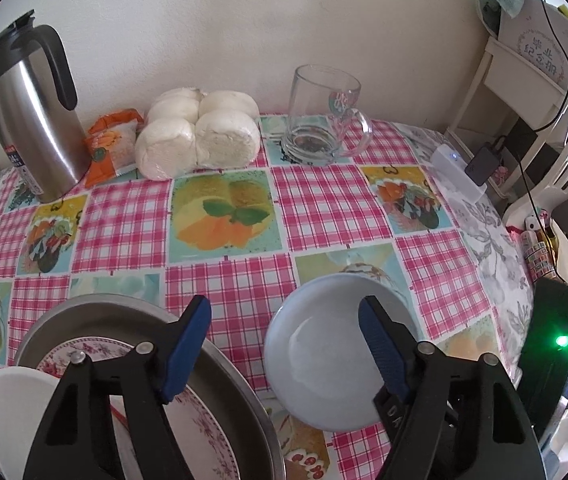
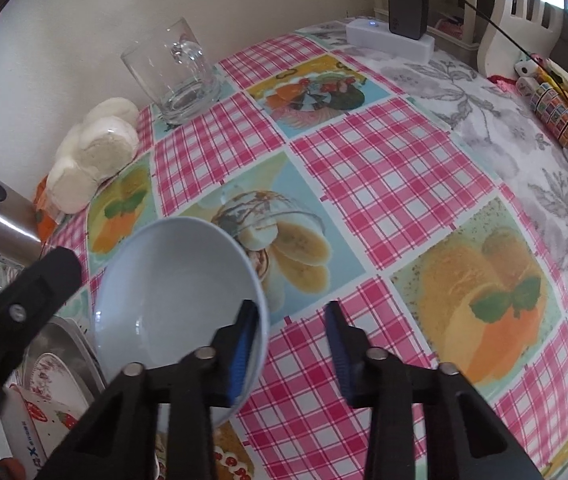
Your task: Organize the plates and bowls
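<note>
Where the lower edge of the left wrist view begins, the left gripper (image 1: 284,320) stands released, its blue-padded fingers spread wide: one finger lies over the metal tray (image 1: 239,376) at lower left, the other over the pale blue bowl (image 1: 324,364) at lower centre. Inside the tray sits a floral plate (image 1: 203,420), with a white dish (image 1: 15,408) at the far lower left. In the right wrist view the right gripper (image 2: 290,344) is also released, jaws apart; its left finger (image 2: 243,344) overlaps the rim of the bowl (image 2: 171,292) at lower centre, though whether it touches the rim cannot be told. That bowl rests upright on the bench (image 1: 324,200), which carries a pink checked cloth with fruit panels, and it lies just beside the tray. Beyond, toward the upper middle of the left view, steamed buns (image 1: 199,132) in a wrap lie beside an orange packet (image 1: 111,144). A steel thermos jug (image 1: 31,108) stands at upper left, and a glass mug (image 1: 320,116) at upper centre right, near the wall. A white power strip (image 1: 460,172) with a black adapter (image 1: 484,164) lies at the right.
</note>
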